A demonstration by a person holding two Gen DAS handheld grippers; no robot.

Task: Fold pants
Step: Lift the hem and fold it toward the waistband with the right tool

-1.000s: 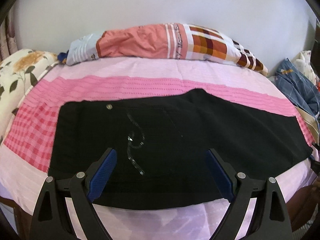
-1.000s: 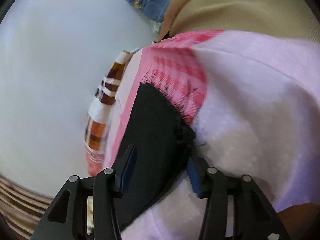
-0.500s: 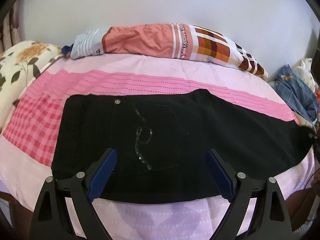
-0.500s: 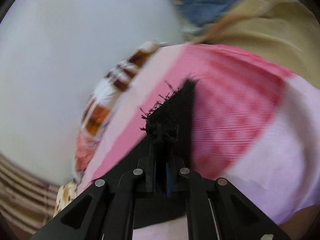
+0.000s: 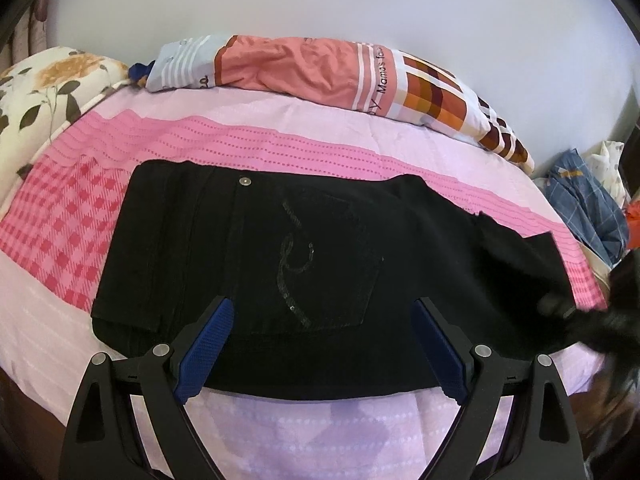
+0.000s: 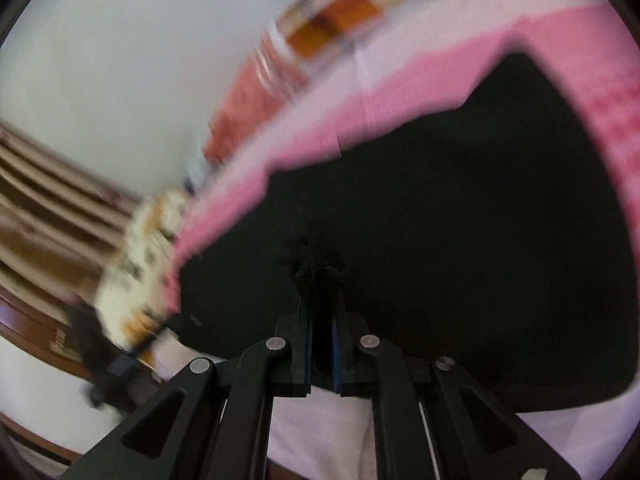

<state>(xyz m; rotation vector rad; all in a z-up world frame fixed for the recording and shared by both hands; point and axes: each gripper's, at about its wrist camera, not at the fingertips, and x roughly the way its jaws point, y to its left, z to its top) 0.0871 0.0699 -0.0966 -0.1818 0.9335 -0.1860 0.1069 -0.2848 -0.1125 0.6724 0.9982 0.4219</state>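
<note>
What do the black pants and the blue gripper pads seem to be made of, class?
Black pants: probably matte denim, given the metal rivet, stitched back pocket, sequin swirl and frayed hem. Blue gripper pads: likely rubber or soft plastic, given their fine dotted texture; the look leaves that open.

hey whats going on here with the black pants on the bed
A person is folding a pair of black pants laid out on a pink bedspread, with a handheld tool in each hand. The right tool is shut on the frayed hem of a leg, which shows between its pads, and the leg end is lifted over the rest of the pants. The left tool hangs open above the waist and back pocket, not touching the fabric. The fold is under way, not finished.
</note>
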